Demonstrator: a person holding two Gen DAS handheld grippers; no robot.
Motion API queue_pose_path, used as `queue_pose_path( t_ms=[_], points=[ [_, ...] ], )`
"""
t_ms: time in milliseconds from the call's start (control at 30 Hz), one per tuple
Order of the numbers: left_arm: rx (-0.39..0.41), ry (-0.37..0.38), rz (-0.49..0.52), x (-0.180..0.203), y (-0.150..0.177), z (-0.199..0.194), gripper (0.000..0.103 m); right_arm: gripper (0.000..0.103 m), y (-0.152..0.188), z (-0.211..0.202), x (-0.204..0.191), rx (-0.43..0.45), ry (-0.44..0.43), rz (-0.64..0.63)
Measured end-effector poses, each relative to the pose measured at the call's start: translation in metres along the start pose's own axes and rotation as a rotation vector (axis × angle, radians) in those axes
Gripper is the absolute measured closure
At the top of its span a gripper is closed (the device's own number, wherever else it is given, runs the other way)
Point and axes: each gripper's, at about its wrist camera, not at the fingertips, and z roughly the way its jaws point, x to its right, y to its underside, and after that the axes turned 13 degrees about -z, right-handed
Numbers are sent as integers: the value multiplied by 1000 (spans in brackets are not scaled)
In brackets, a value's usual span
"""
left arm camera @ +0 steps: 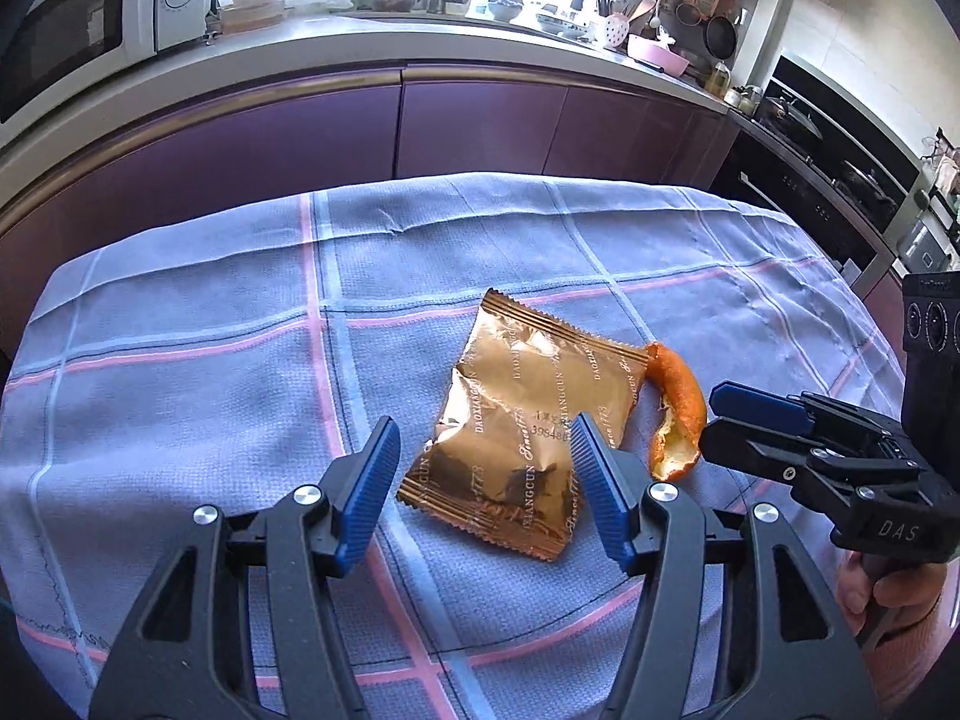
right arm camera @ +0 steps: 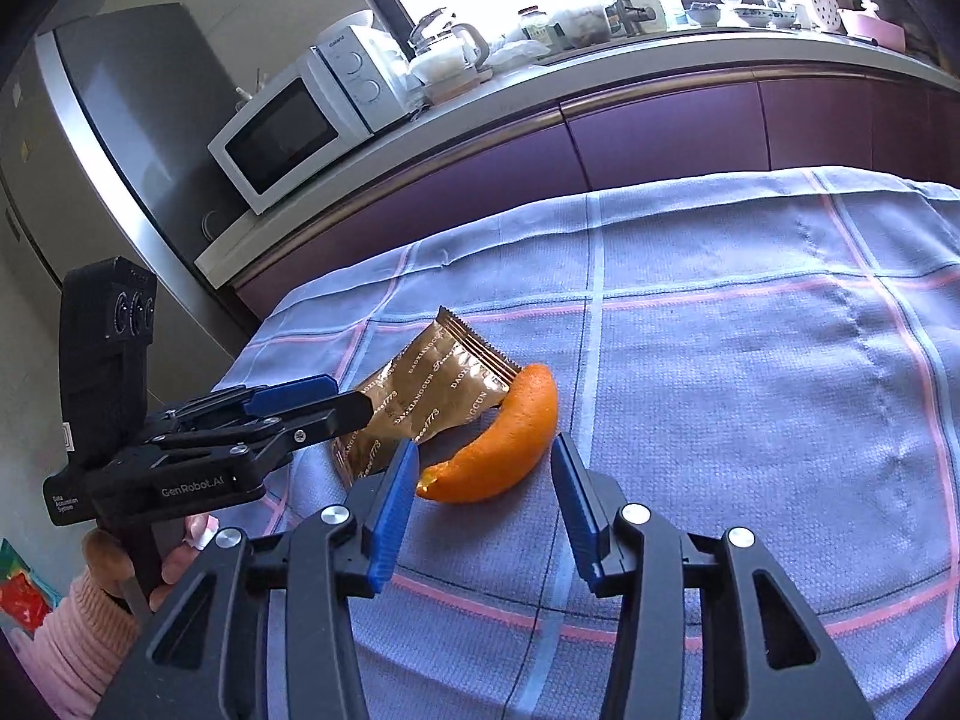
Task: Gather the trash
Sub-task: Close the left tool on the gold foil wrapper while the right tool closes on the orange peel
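Trash numbers two pieces mid-frame on the checked cloth [left arm camera: 180, 324]: one gold wrapper [left arm camera: 516, 420] touching one orange peel [right arm camera: 498, 444], both between spread-open left gripper [left arm camera: 486, 480] and right gripper [right arm camera: 483, 504].

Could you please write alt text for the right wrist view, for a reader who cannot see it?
The open right gripper faces a curved orange peel on a blue plaid tablecloth. A gold snack wrapper lies just behind it, with the left gripper at its left edge.

Table under a blue checked cloth [left arm camera: 180, 312], gold snack wrapper [left arm camera: 528, 408] touching orange peel [left arm camera: 678, 414] on it
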Motion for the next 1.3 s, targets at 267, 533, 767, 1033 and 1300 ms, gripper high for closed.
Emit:
queue_pose_path(
  t_ms=[267,533,767,1033,1300],
  points=[
    [-58,31,34,7,6,12,44,57,-1,5,6,-17,-1,21],
    [-62,8,61,15,16,9,68,59,0,8,7,-31,13,16],
    [-50,13,7,6,19,4,87,77,0,8,6,-33,11,3],
    [1,14,-16,3,27,-16,93,81,1,1,6,-11,-11,3],
    [55,13,-65,-14,42,-49,95,83,3,-8,1,4,-36,-13]
  ],
)
